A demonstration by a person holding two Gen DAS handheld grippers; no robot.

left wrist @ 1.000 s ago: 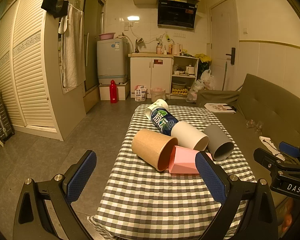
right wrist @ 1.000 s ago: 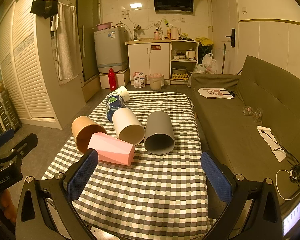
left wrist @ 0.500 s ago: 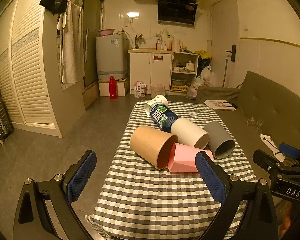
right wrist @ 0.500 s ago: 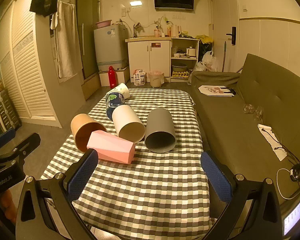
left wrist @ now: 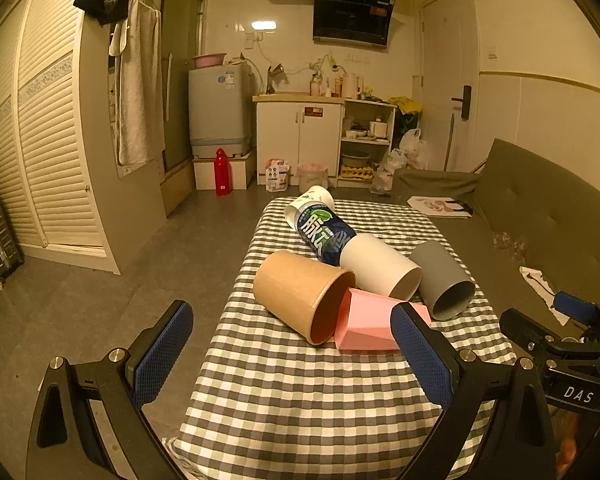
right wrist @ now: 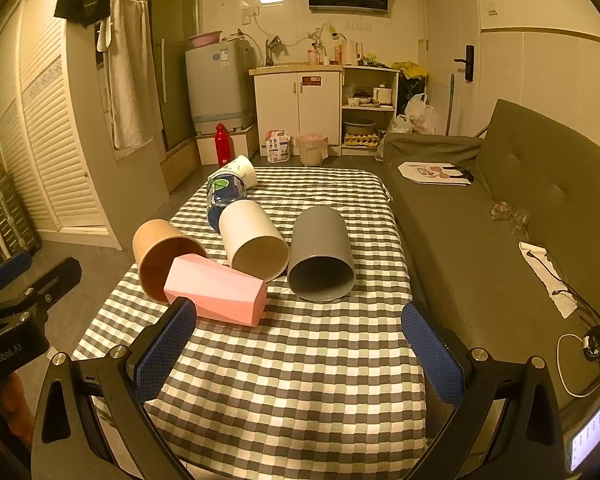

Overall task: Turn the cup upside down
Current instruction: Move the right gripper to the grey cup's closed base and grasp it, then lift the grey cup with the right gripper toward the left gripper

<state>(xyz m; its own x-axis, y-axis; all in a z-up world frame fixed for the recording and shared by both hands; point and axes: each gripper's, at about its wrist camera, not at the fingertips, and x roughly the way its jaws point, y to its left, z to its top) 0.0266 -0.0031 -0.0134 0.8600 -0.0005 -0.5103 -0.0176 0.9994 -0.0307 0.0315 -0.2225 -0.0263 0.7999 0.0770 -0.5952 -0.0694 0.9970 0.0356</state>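
Left gripper (left wrist: 290, 344) and right gripper (right wrist: 298, 344): both spread wide, empty, hovering above the near end of the checked table (right wrist: 300, 368). Cups all on their sides, clustered mid-table: brown cup (left wrist: 300, 294) touching pink cup (right wrist: 220, 290), white cup (right wrist: 254, 242), grey cup (right wrist: 320, 258), printed cup (left wrist: 324, 232) behind.

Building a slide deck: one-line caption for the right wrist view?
Open right tool faces five cups lying on their sides on a checkered table, grey cup nearest.
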